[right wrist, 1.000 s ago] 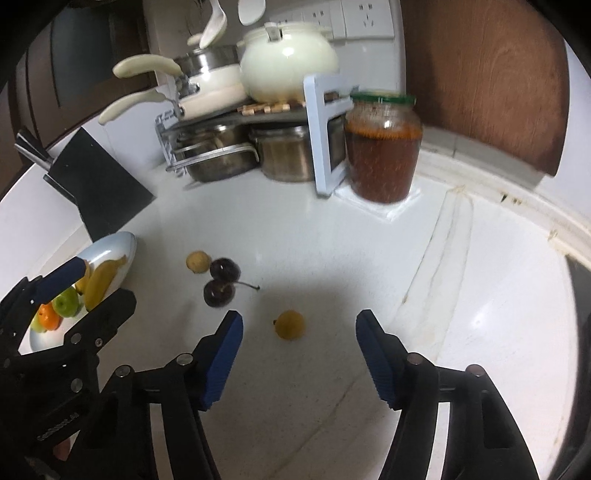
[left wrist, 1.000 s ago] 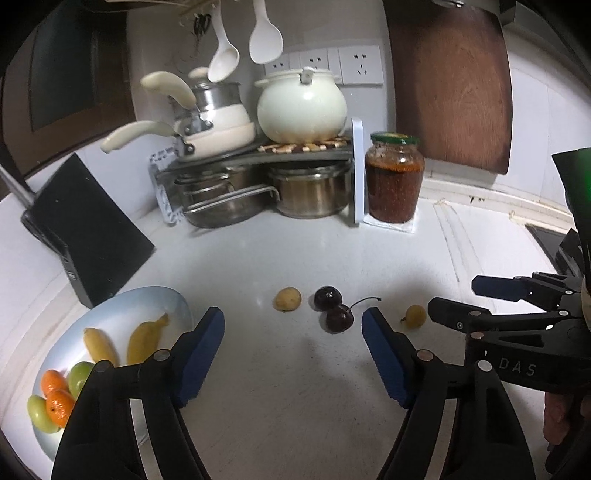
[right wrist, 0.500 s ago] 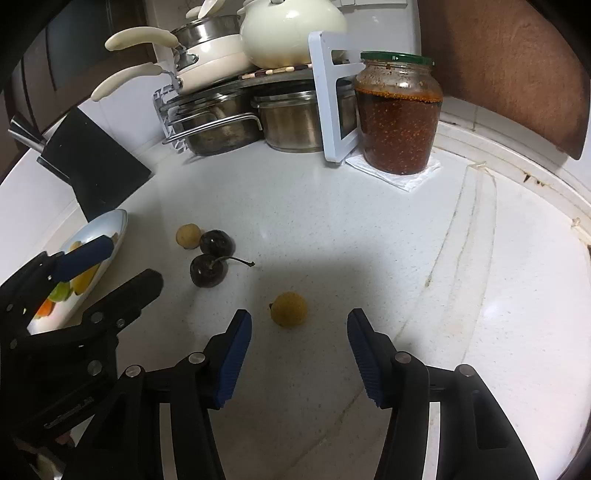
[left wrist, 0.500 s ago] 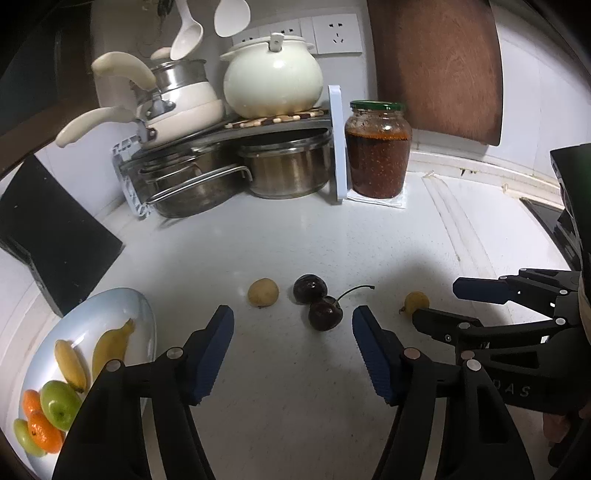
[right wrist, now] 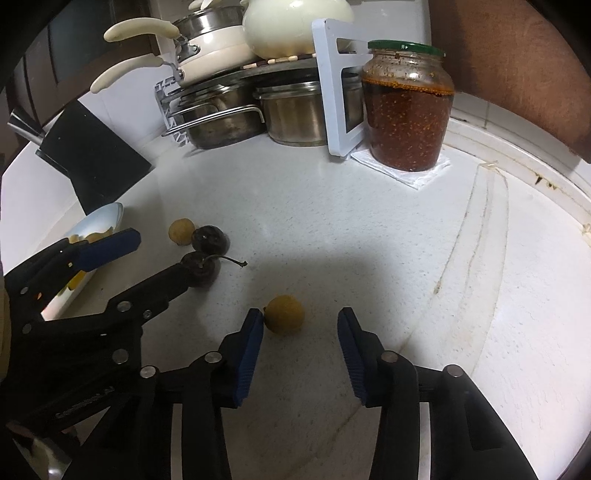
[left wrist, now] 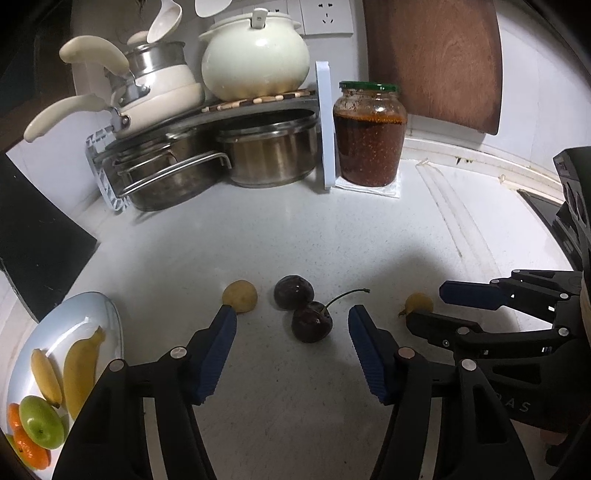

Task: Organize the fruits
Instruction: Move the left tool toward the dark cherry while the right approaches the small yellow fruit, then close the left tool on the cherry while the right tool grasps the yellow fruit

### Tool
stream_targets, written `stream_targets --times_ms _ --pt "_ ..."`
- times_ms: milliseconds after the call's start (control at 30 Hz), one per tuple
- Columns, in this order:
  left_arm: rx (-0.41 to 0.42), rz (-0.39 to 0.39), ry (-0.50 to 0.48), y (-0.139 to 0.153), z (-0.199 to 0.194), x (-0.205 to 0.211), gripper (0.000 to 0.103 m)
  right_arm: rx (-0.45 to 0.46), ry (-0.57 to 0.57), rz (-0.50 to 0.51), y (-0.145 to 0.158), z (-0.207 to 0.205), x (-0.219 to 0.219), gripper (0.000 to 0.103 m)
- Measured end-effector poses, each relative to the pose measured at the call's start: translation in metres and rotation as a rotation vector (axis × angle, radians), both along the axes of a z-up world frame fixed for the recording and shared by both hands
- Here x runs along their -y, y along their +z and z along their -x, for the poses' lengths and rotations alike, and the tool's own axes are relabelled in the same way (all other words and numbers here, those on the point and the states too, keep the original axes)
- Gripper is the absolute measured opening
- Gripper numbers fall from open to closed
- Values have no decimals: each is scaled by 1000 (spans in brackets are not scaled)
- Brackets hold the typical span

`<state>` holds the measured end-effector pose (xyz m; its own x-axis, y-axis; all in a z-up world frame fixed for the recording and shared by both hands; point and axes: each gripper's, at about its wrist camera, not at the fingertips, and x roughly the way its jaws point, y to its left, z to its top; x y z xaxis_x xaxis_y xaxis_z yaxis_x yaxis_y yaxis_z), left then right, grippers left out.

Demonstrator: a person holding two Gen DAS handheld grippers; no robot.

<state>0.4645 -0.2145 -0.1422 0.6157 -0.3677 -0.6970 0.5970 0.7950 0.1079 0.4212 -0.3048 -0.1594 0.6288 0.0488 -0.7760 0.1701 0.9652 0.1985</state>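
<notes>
Closing left gripper (left wrist: 290,319) fingers flanking dark cherry (left wrist: 311,326), right gripper (right wrist: 301,321) fingers narrowing around yellow fruit (right wrist: 285,314), neither gripping.

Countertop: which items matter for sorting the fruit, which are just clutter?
Job:
- two dark red cherries
- two small round yellow fruits
- pale blue plate holding bananas, green apples, oranges

Clutter:
- green-lidded glass jar
- steel pots
- cream ceramic pot
- black knife block

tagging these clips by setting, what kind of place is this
Most likely a home kitchen counter. Stacked steel pots sit under a rack holding a cream lidded pot, a ladle hangs above, and wall sockets and a green-lidded jar line the back of the white countertop.
</notes>
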Motion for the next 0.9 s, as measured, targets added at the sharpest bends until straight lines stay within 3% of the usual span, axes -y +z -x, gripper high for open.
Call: stream_targets --times_ms 300,433,633,667,900 --pt "-36 -18 -4 -9 -8 8 58 1 16 -5 -3 -5 3 34" --pt "-54 -30 -1 -14 -11 13 50 0 25 -14 -3 -5 3 26" --pt "-55 -37 4 -15 -11 15 35 4 13 -9 -1 -4 4 26" --pt "-59 -36 4 -16 -11 15 29 5 11 -10 0 -4 4 26" --pt "-69 -13 9 -13 -7 13 27 11 2 -16 4 1 5 26"
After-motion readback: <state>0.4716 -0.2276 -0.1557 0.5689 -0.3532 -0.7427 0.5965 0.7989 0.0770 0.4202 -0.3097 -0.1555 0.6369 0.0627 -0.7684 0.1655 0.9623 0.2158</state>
